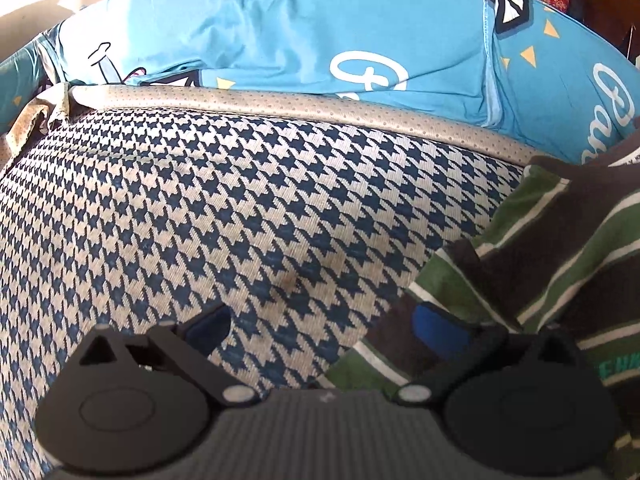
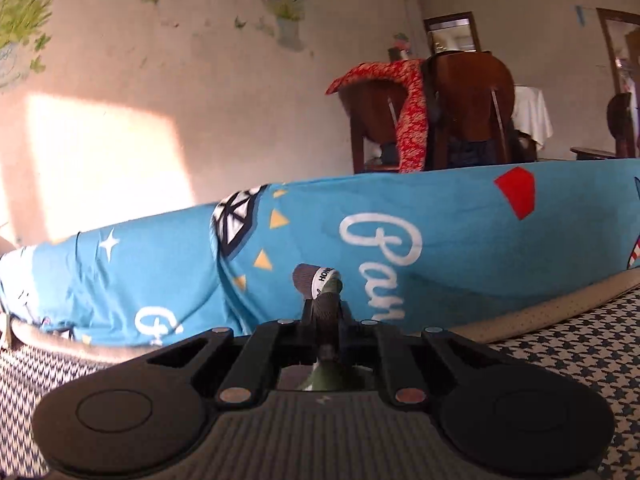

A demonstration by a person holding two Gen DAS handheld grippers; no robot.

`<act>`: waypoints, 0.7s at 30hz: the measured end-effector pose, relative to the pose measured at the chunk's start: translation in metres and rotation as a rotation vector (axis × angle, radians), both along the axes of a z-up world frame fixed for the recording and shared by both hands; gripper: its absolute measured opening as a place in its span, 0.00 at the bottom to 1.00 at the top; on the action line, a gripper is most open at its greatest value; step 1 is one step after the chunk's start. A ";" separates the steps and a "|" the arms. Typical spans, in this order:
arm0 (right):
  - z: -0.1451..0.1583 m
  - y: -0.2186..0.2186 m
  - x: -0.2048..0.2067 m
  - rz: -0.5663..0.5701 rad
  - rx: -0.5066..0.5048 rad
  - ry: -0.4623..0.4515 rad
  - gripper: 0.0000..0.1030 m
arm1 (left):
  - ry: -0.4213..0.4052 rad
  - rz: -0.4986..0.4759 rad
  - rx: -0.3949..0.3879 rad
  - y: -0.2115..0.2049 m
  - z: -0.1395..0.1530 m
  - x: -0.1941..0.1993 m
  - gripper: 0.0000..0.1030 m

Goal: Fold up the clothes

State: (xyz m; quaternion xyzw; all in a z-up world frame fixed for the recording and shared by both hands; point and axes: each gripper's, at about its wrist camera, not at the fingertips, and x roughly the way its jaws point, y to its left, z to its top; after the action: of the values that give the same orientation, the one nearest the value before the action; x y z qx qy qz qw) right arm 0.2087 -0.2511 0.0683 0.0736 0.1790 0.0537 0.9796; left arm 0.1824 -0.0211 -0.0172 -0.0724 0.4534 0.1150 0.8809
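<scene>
Fingers of the left gripper point(image 1: 322, 330) stand wide apart, blue pads point(image 1: 438, 330) showing; the right-hand pad rests against the striped shirt point(image 1: 560, 256), the other hangs over bare houndstooth cover point(image 1: 224, 208); nothing is held between them. Green, brown and white stripes mark the shirt, which lies bunched on the houndstooth cover at the right of the left wrist view; part of it runs out of sight under the gripper body. Fingers of the right gripper point(image 2: 326, 312) are pressed together on a fold of the same shirt point(image 2: 316, 280), a brown edge and a white label standing up above the tips. Beyond the cover runs a grey dotted border point(image 1: 320, 110); past that lies a blue printed blanket point(image 1: 320, 32). Farther back stands a wooden chair point(image 2: 472, 112) with a red cloth point(image 2: 412, 120) draped over it, and a papered wall point(image 2: 160, 60) behind.
</scene>
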 end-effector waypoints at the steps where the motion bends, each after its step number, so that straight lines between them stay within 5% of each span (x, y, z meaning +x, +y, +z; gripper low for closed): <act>1: 0.000 -0.001 0.003 -0.016 0.002 -0.005 0.11 | 0.003 0.001 -0.001 0.001 0.000 0.000 0.99; 7: -0.013 -0.006 0.020 -0.080 -0.005 0.068 0.14 | 0.030 0.007 -0.031 0.007 -0.003 0.003 0.99; 10: -0.018 -0.008 0.021 -0.107 -0.030 0.092 0.39 | 0.038 0.006 -0.042 0.009 -0.003 0.004 0.99; 16: -0.006 -0.010 0.008 -0.124 -0.050 0.048 0.57 | 0.047 -0.001 -0.065 0.013 0.002 0.004 0.99; 21: -0.001 0.001 -0.005 0.048 -0.017 0.086 0.57 | 0.032 -0.011 -0.081 0.020 0.011 0.002 0.99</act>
State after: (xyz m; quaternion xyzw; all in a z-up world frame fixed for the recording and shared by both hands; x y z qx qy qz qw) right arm 0.2042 -0.2505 0.0675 0.0630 0.2234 0.0725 0.9700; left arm 0.1848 -0.0012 -0.0065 -0.1035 0.4722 0.0930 0.8705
